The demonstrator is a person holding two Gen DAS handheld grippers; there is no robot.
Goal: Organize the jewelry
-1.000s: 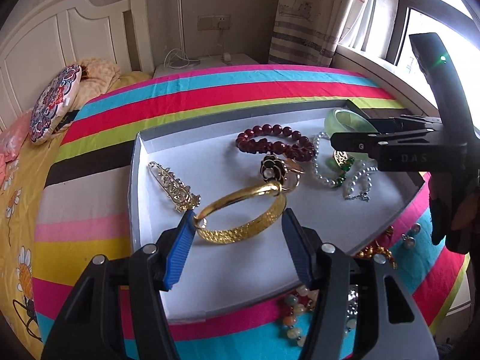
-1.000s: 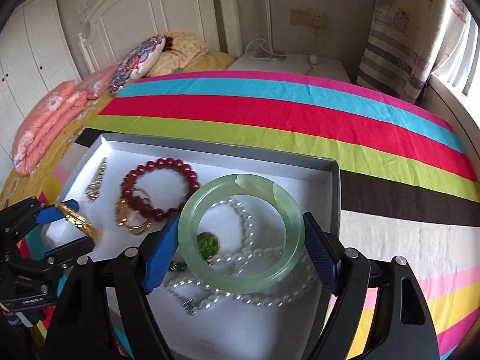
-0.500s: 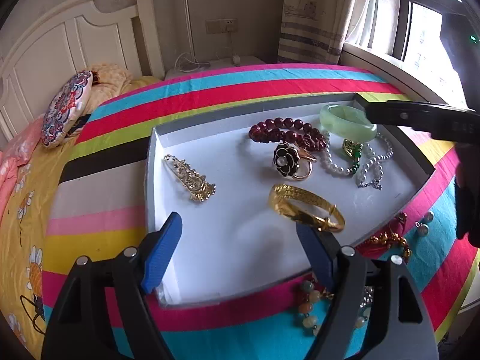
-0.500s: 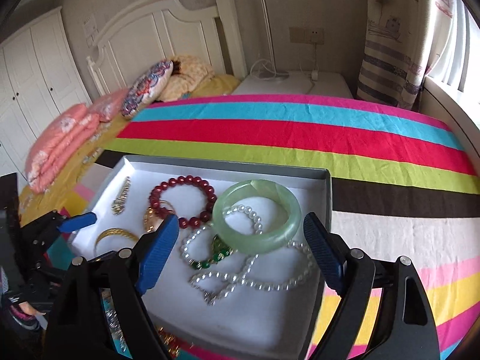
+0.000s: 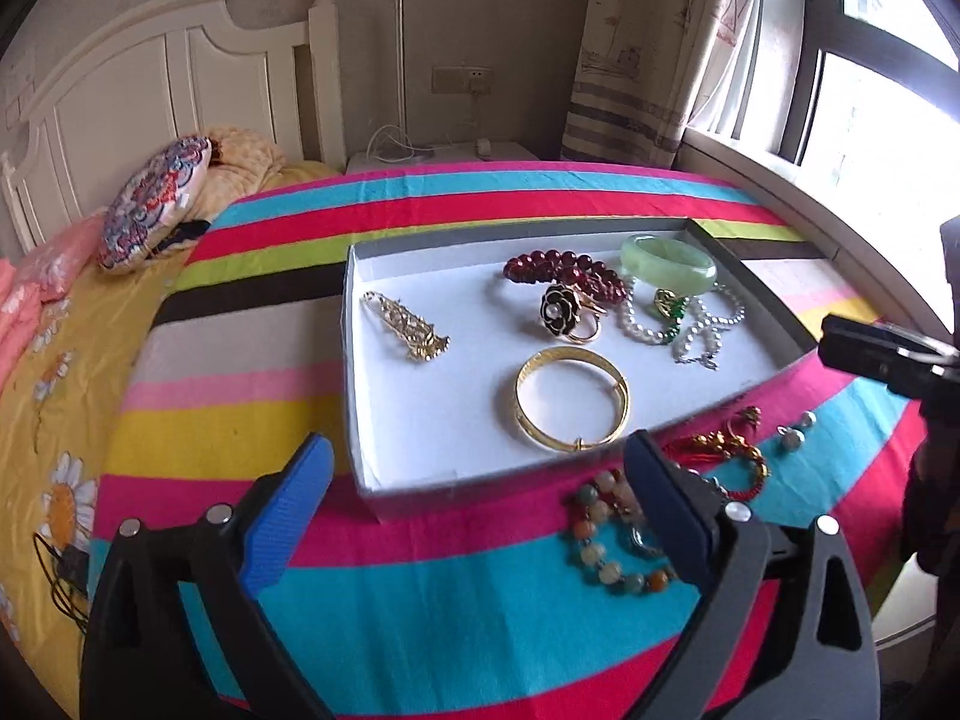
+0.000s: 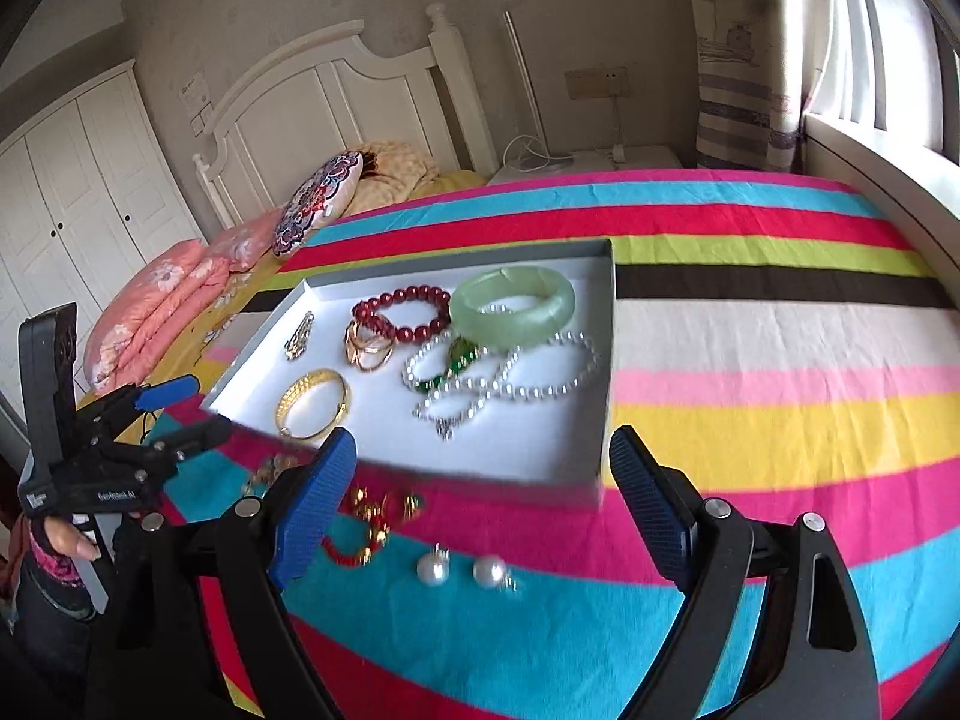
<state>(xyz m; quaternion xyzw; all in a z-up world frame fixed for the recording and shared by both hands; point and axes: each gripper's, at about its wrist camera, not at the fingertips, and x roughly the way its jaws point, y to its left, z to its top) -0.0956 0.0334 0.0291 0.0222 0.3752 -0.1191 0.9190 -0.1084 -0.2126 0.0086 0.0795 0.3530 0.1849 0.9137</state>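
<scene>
The left gripper point(image 6: 174, 411) body carries small white lettering in the right wrist view, too blurred to read; nothing else is legible.

Green bangle point(image 6: 512, 304), gold bangle point(image 5: 571, 405), striped sheet point(image 5: 480, 594).

The left gripper point(image 5: 474, 504) hangs over the striped bedspread point(image 5: 420, 600), its blue pads opening with nothing between them, just short of the shallow white tray point(image 5: 354, 360). In the tray lie a gold bangle point(image 5: 573, 405), a gold brooch point(image 5: 408, 324), a dark red bead bracelet point(image 5: 561, 273), a jade bangle point(image 5: 669, 258) and a pearl necklace point(image 5: 696, 324). A multicoloured bead bracelet point(image 5: 606, 546) lies on the bedspread beside the right pad.
</scene>
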